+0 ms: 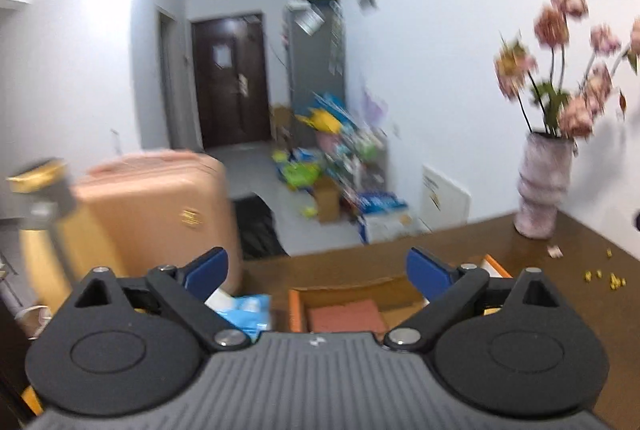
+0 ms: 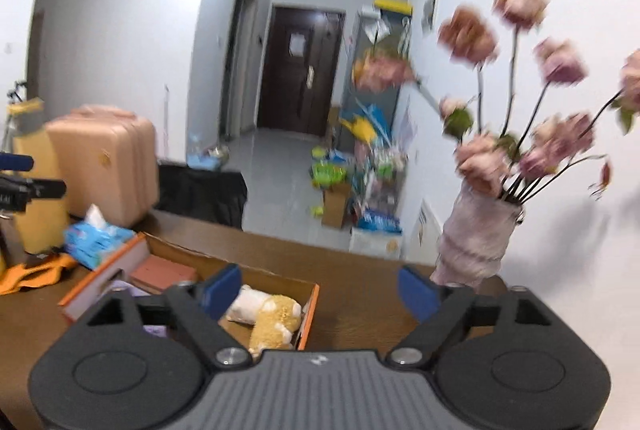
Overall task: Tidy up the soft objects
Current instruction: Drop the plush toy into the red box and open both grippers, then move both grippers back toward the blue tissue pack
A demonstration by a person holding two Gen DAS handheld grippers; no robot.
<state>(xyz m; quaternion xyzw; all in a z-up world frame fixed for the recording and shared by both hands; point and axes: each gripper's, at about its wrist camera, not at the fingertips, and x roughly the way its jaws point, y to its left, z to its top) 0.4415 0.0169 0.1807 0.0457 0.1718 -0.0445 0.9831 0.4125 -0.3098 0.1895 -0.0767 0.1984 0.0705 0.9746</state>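
In the cardboard box [image 2: 308,314] on the tabletop [image 2: 360,278], at six o'clock below the released, empty right hand-held gripper [image 2: 320,296]: plush toy [image 2: 266,314], light, squashy, easily pinched mid-body. Long axis from eleven to five o'clock. Left hand-held gripper [image 1: 318,272] likewise released, empty.

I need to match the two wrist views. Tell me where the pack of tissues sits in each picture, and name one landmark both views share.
Left wrist view: the pack of tissues shows low and left of centre, partly hidden behind the left gripper's left finger, left of the cardboard box.
Right wrist view: it lies at the left on the table, left of the box's far corner.
Shared landmark: the vase of pink flowers, standing at the right in both.
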